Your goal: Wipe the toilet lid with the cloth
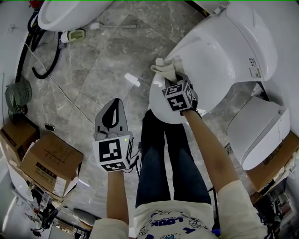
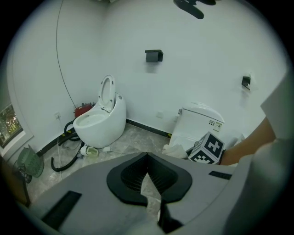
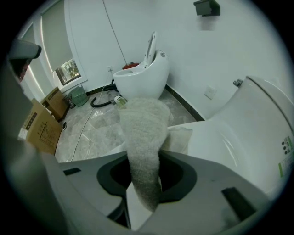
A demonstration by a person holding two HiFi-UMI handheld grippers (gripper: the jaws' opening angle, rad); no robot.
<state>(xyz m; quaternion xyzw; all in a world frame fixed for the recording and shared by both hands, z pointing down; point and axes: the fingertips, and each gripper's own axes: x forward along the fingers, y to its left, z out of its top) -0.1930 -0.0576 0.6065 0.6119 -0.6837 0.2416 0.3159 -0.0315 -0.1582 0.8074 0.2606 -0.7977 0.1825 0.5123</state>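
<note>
A white toilet with its lid (image 1: pixel 219 51) down stands at the upper right of the head view. My right gripper (image 1: pixel 172 80) is at the lid's front edge, shut on a white terry cloth (image 1: pixel 164 69). In the right gripper view the cloth (image 3: pixel 144 137) hangs out from between the jaws (image 3: pixel 146 176) and drapes over the lid's (image 3: pixel 248 133) rim. My left gripper (image 1: pixel 111 114) hovers over the floor to the left of the toilet, jaws closed with nothing between them (image 2: pixel 148 176). The left gripper view shows the cloth (image 2: pixel 177 150) and the toilet (image 2: pixel 200 121) ahead.
A second toilet (image 1: pixel 65 14) with raised seat (image 2: pixel 107 94) stands at the far left, with a black hose (image 1: pixel 44 60) and a green fan (image 1: pixel 17 95) near it. Cardboard boxes (image 1: pixel 46 163) sit at the left. Another white ceramic piece (image 1: pixel 259 130) lies to the right. The person's legs (image 1: pixel 163 158) are below.
</note>
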